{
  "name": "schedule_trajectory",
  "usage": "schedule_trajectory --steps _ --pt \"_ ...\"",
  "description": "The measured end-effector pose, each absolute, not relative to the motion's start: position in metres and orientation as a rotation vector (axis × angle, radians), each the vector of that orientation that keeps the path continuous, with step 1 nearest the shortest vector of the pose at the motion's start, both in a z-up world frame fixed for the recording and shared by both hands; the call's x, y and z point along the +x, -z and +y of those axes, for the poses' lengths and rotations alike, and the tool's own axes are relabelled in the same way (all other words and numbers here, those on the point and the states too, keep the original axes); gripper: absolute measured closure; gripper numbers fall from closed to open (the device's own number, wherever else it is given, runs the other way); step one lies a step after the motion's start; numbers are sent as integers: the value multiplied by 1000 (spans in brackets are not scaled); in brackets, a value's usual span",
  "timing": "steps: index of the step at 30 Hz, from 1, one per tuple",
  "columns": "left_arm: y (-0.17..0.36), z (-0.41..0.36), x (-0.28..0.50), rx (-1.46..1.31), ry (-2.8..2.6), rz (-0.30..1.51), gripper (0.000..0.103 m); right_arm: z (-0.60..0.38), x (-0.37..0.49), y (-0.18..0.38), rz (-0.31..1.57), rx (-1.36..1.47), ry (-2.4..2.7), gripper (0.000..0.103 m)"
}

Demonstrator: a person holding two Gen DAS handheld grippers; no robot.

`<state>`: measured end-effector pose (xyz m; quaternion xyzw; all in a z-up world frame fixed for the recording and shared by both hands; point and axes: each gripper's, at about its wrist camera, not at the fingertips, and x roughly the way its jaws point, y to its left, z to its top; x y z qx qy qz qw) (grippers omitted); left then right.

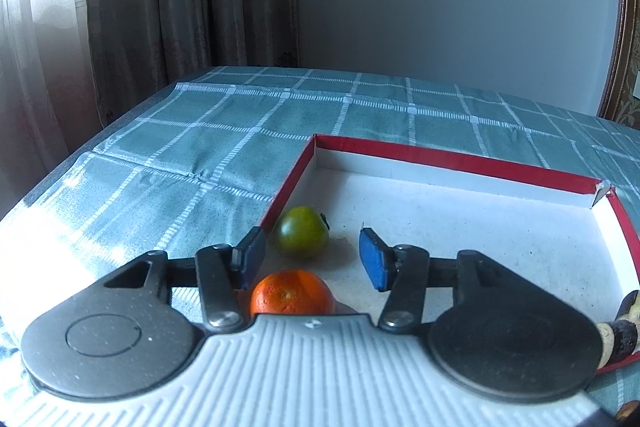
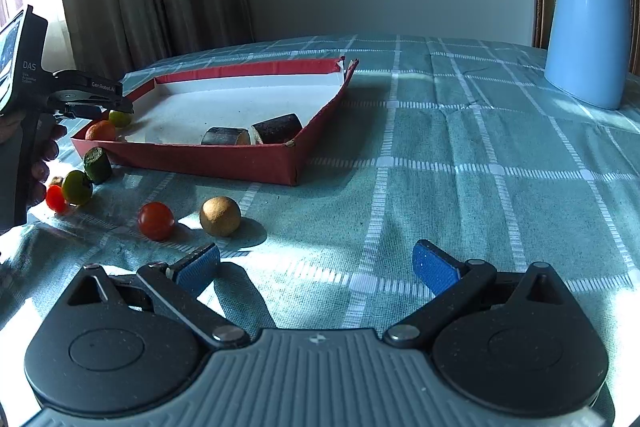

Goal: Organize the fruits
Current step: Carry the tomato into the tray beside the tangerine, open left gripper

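A red tray with a white floor [image 1: 440, 157] lies on the checked cloth. In its near left corner sit a green tomato [image 1: 302, 237] and an orange [image 1: 292, 293]. My left gripper [image 1: 312, 243] hangs over that corner, open; the orange lies low between its fingers, close to the body, and no pad touches it. The right wrist view shows the same tray [image 2: 224, 159], orange [image 2: 100, 131], green tomato [image 2: 120, 118] and left gripper [image 2: 116, 103] above them. My right gripper [image 2: 316, 255] is open over bare cloth, holding nothing.
Two dark cut pieces [image 2: 226, 137] [image 2: 278, 129] lie in the tray's near right corner. Outside it lie a green chunk [image 2: 98, 165], a green fruit [image 2: 77, 187], two red tomatoes [image 2: 55, 197] [image 2: 156, 221] and a tan ball [image 2: 220, 217]. A blue jug [image 2: 586, 27] stands far right.
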<state>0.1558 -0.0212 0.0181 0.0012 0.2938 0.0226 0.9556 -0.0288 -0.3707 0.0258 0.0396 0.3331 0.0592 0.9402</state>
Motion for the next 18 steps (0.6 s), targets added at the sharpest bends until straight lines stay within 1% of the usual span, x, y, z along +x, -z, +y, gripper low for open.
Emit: schedule_trajectory --steps 4,6,7,8,9,11,13,16,18 --pt "-25 -20 137 9 -35 559 52 -370 -29 -26 680 81 -121 0" --pt "-30 -15 119 4 -29 525 47 -371 -29 -26 678 81 -121 0" --pt "-33 -11 109 -1 -34 503 40 -371 -30 -26 676 84 -122 0" --pt "-35 -6 99 -8 -45 481 29 -372 -30 -27 672 89 -124 0" --pt "-38 0 88 -17 -55 461 26 -373 -31 -27 664 97 -127 0" --pt "-39 11 67 -32 -50 420 22 -374 -34 -28 644 104 -150 0" --pt "-37 23 50 -33 -64 390 20 -368 -40 -32 596 73 -201 0" --pt "-31 39 36 -50 -95 368 12 -350 -55 -40 492 -1 -281 0" --pt "-24 50 35 -81 -102 389 12 -337 -62 -44 437 -17 -342 0"
